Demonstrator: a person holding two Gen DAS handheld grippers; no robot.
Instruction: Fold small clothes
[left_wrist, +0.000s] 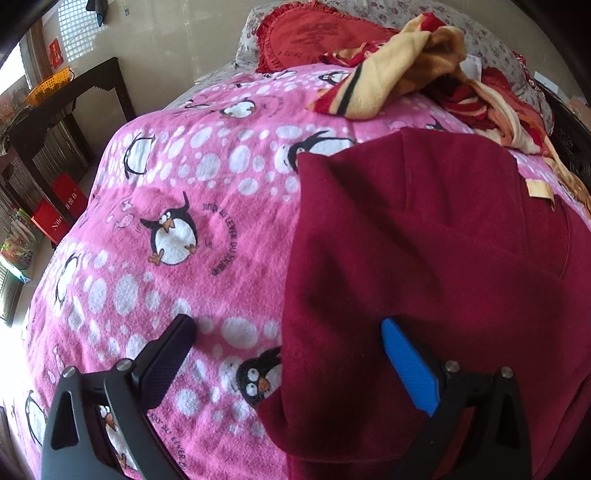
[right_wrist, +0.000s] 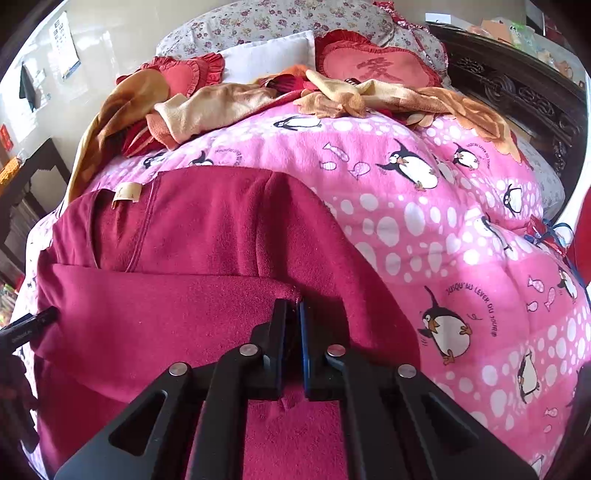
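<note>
A dark red fleece garment (left_wrist: 424, 258) lies on a pink penguin blanket (left_wrist: 166, 192), with a tan neck label (left_wrist: 537, 188) at its far end. My left gripper (left_wrist: 288, 325) is open, one finger on the blanket, the blue-padded finger over the garment's left edge. In the right wrist view the same garment (right_wrist: 184, 229) has a flap folded across it. My right gripper (right_wrist: 293, 306) is shut on the corner of that folded flap. The left gripper's finger tip (right_wrist: 33, 323) shows at the garment's left edge.
A heap of yellow and red clothes (left_wrist: 406, 62) and red heart cushions (right_wrist: 373, 66) lie at the bed's head. A dark carved headboard (right_wrist: 517, 88) stands right. A dark side table (left_wrist: 55, 110) with an orange basket stands left of the bed.
</note>
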